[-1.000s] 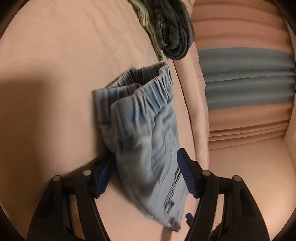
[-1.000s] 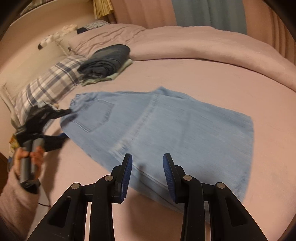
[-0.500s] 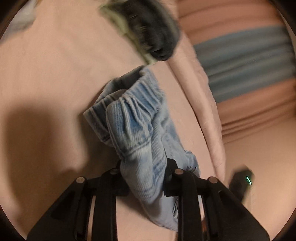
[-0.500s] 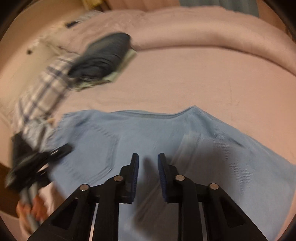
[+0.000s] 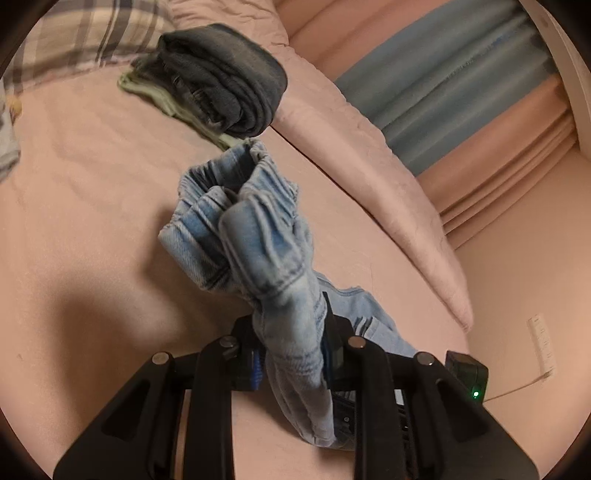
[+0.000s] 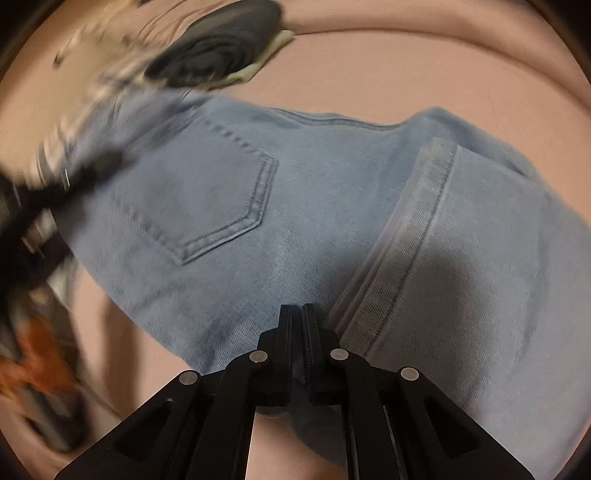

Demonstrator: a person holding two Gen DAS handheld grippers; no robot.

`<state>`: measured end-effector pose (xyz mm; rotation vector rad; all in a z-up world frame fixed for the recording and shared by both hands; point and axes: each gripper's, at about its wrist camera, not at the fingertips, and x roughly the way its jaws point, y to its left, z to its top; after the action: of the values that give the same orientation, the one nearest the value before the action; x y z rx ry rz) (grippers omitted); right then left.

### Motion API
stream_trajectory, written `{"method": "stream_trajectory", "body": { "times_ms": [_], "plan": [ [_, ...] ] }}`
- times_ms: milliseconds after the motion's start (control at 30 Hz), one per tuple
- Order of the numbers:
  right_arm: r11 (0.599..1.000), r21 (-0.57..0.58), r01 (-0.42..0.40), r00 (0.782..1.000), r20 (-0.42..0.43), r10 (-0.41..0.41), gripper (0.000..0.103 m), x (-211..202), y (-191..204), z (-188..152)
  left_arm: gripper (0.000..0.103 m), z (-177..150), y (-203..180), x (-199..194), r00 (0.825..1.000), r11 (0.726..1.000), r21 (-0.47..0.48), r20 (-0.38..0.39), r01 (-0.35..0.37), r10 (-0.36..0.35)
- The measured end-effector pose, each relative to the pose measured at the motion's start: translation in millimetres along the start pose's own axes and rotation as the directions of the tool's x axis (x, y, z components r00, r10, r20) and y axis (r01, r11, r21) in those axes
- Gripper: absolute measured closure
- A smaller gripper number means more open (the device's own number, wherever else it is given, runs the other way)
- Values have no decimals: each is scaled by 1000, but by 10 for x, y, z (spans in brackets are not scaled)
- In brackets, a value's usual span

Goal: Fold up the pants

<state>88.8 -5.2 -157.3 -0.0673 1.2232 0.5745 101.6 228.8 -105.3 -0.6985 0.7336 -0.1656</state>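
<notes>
The light blue denim pants (image 6: 295, 206) lie spread on the pink bed, back pocket up, one hem folded over the seat. My left gripper (image 5: 293, 350) is shut on the bunched elastic waistband of the pants (image 5: 255, 236) and holds it lifted off the bed. My right gripper (image 6: 296, 325) is shut on the near edge of the pants, beside the folded hem. The left gripper shows blurred at the left edge of the right wrist view (image 6: 44, 206).
A stack of folded dark and pale green clothes (image 5: 221, 77) sits on the bed beyond the pants, also in the right wrist view (image 6: 225, 48). A plaid pillow (image 5: 85, 33) lies at the far left. A rolled pink duvet (image 5: 369, 155) runs along the right. Curtains (image 5: 461, 85) hang behind.
Both grippers have closed on the pants: the left on the waistband, now lifted and bunched, the right on the near edge after moving down and forward.
</notes>
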Motion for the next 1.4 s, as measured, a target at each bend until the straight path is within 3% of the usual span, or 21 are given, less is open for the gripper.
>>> {"method": "stream_trajectory", "body": {
  "times_ms": [33, 133, 233, 300, 367, 433, 500, 567, 667, 733, 767, 833, 867, 900, 1000, 1133, 1200, 1233, 1300, 1400],
  "plan": [
    [1000, 9, -3, 1000, 5, 3, 95, 1, -6, 2, 83, 29, -49, 10, 1000, 1000, 10, 5, 3, -3],
    [984, 128, -124, 992, 11, 124, 95, -74, -181, -21, 83, 64, -228, -35, 1000, 998, 56, 14, 21, -22],
    [970, 153, -187, 980, 102, 173, 95, -336, -317, -199, 83, 2, -490, -70, 999, 990, 137, 14, 30, -32],
    [950, 197, -244, 964, 158, 215, 87, -483, -464, -317, 83, -79, -694, -52, 999, 980, 192, 2, 48, -49],
    [901, 273, -337, 932, 234, 277, 64, -641, -709, -413, 83, -171, -867, -23, 998, 968, 241, -14, 62, -60],
    [831, 342, -439, 886, 318, 338, 58, -750, -981, -558, 83, -298, -1080, 40, 997, 949, 306, -35, 75, -67],
    [746, 389, -540, 830, 395, 395, 56, -816, -1221, -694, 83, -436, -1267, 117, 995, 926, 365, -64, 91, -72],
    [656, 419, -628, 768, 470, 435, 47, -873, -1433, -855, 83, -562, -1402, 206, 993, 906, 411, -97, 101, -67],
    [524, 432, -734, 672, 572, 469, 35, -899, -1676, -1108, 83, -807, -1602, 432, 980, 865, 484, -191, 134, -45],
    [428, 433, -793, 606, 637, 477, 29, -879, -1801, -1226, 72, -989, -1692, 650, 959, 836, 525, -283, 161, -7],
    [388, 438, -811, 582, 663, 471, 25, -869, -1883, -1285, 68, -1093, -1719, 775, 943, 826, 538, -333, 170, 23],
    [335, 459, -823, 568, 683, 459, 23, -831, -1986, -1351, 42, -1237, -1719, 927, 916, 822, 539, -397, 186, 53],
    [313, 469, -826, 564, 682, 466, 23, -807, -2025, -1363, 41, -1299, -1718, 974, 907, 820, 542, -415, 183, 71],
    [310, 482, -819, 573, 675, 464, 23, -799, -2054, -1368, 41, -1338, -1716, 990, 906, 816, 550, -415, 179, 81],
    [365, 508, -780, 626, 630, 460, 23, -857, -2015, -1304, 34, -1333, -1721, 882, 913, 805, 563, -402, 188, 68],
    [549, 547, -632, 773, 498, 394, 23, -976, -1857, -1076, 15, -1224, -1502, 601, 935, 834, 523, -354, 174, 27],
    [635, 552, -540, 839, 420, 347, 34, -970, -1750, -968, 15, -1131, -1317, 484, 944, 873, 466, -329, 141, 23],
    [681, 554, -479, 874, 370, 314, 49, -946, -1688, -912, 15, -1100, -1220, 468, 947, 889, 440, -320, 127, 23],
    [720, 551, -423, 902, 333, 275, 57, -925, -1642, -882, 15, -1021, -1015, 398, 954, 922, 375, -300, 96, 23],
    [783, 493, -379, 911, 350, 220, 68, -1051, -1578, -843, 15, -1001, -838, 301, 957, 946, 316, -288, 67, 29]
  ]
}}
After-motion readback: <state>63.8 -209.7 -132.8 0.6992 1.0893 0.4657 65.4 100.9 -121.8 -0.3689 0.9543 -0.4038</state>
